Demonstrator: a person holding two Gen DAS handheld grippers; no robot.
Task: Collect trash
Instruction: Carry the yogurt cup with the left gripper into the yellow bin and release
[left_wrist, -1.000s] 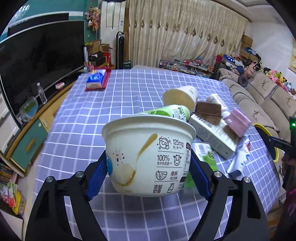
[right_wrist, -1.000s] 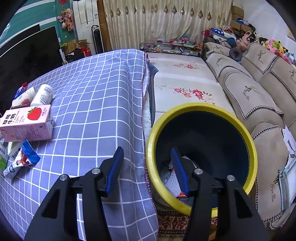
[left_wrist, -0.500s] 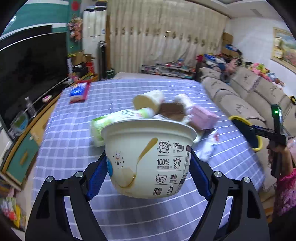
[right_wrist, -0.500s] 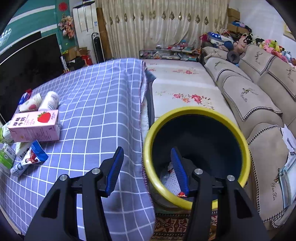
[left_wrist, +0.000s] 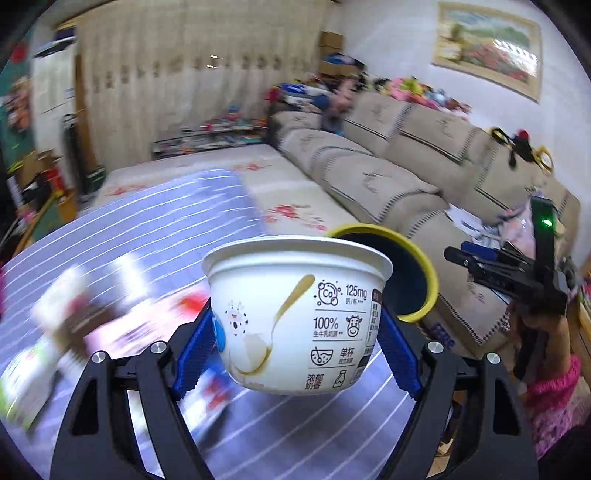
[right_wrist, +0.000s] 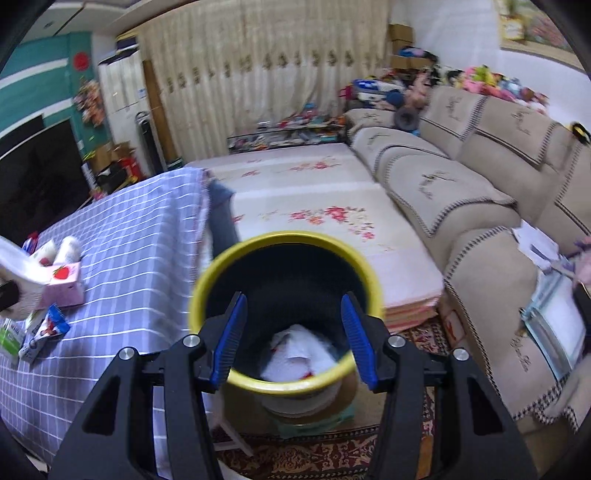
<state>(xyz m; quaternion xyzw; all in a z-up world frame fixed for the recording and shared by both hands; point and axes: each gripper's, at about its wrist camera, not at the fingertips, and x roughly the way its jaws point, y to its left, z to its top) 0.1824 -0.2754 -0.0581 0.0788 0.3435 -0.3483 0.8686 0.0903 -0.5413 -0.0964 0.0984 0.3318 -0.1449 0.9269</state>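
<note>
The left gripper (left_wrist: 297, 341) is pinching a white yogurt cup (left_wrist: 295, 314) between its blue pads, carrying it upright above the checked tablecloth (left_wrist: 155, 229), with the yellow-rimmed bin (left_wrist: 424, 273) just behind it. The right gripper (right_wrist: 293, 341) is hanging with its jaws spread and nothing between them, framing the bin's mouth, where white wrappers (right_wrist: 299, 354) are lying at the bottom.

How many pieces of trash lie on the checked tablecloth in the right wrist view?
5 visible: a pink carton, two cups behind it, a blue-white wrapper nearer, a green carton at the left edge. More may be hidden off-frame.
</note>
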